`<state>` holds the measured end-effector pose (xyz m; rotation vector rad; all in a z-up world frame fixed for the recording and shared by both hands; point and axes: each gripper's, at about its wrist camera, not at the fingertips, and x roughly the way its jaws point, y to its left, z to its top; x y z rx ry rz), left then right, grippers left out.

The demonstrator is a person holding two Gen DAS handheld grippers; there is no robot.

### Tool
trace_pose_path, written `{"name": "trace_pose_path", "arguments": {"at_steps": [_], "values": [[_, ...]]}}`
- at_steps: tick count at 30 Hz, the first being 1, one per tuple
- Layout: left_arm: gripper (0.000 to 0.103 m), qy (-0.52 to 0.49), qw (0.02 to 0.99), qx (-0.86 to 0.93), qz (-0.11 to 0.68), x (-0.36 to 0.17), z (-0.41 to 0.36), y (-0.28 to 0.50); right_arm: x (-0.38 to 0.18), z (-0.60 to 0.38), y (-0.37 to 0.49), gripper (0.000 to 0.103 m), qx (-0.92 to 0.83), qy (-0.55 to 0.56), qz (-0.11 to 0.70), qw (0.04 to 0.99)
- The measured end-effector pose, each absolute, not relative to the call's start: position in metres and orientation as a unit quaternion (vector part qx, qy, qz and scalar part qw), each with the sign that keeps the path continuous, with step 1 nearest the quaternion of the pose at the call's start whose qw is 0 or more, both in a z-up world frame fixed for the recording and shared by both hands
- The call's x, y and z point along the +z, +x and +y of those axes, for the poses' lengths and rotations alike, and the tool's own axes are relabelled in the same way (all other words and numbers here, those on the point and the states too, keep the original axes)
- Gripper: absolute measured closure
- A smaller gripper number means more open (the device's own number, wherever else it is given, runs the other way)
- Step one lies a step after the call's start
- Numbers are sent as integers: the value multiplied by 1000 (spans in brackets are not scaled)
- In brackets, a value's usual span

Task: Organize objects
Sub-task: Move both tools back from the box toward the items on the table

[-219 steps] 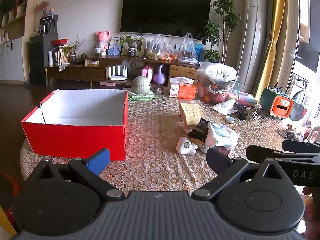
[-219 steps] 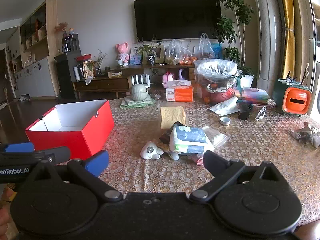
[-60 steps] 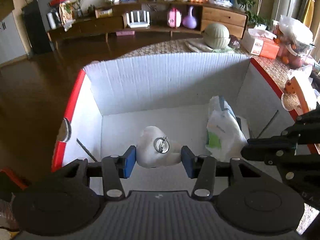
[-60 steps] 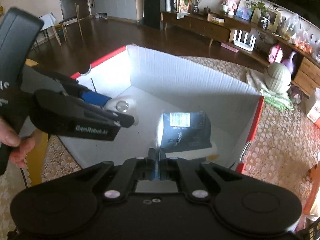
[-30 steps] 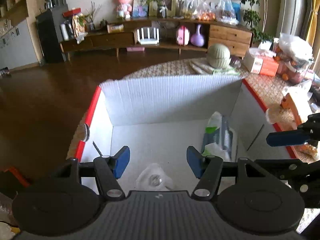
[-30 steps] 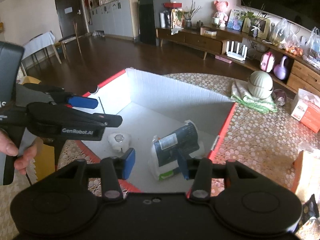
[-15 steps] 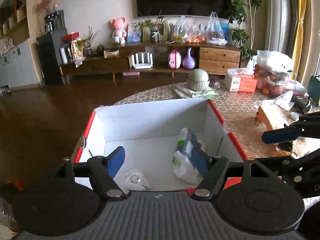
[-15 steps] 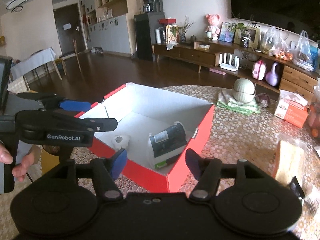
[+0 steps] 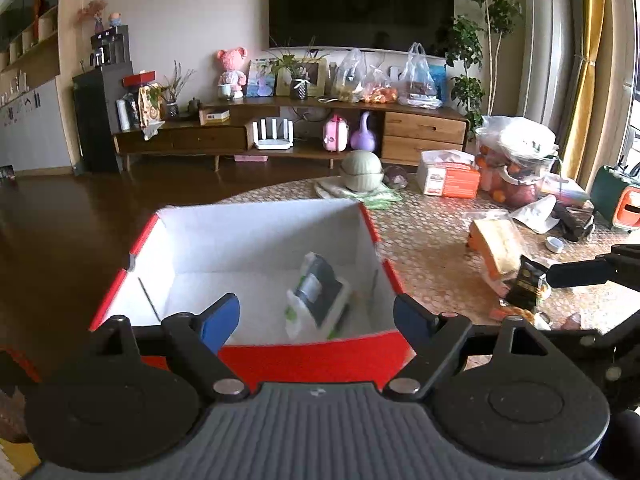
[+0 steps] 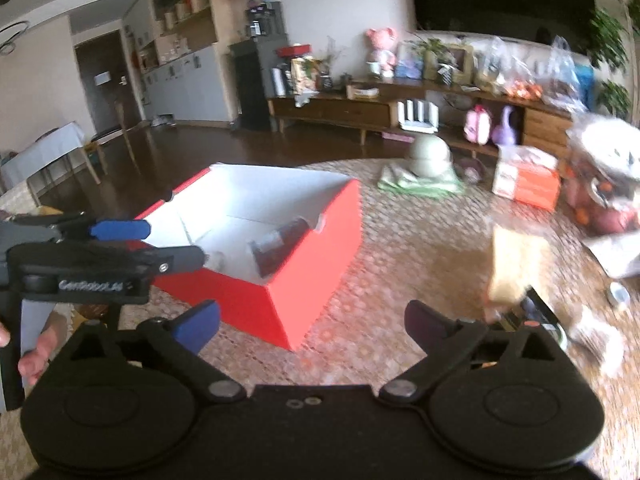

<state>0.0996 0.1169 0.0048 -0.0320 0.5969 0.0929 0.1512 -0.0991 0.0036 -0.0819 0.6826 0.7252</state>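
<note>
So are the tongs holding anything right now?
No. The left tongs and right tongs are both opening with nothing between them. The wipes pack lies in the red box.

Red box (image 9: 316, 354) — white inside

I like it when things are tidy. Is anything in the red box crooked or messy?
Yes. In the red box, the white and green packet is tipped over, leaning toward the right wall instead of lying flat or standing straight. Nothing looks spilled or broken.
</note>
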Motion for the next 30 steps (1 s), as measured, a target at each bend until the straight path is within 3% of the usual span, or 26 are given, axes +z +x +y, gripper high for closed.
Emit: {"name": "trace_pose_path", "arguments": {"at_steps": [5, 10, 13, 30], "values": [[18, -20, 954, 29, 298, -5, 92, 98, -6, -132, 146, 3, 322, -35, 320, 890], [11, -22, 954, 11, 300, -12, 68, 102, -17, -171, 152, 2, 287, -22, 333, 898], [1, -14, 953, -2, 303, -17, 48, 109, -25, -196, 156, 2, 269, -8, 340, 901], [0, 35, 947, -79, 308, -45, -50, 169, -64, -267, 173, 1, 167, -48, 317, 932]]}}
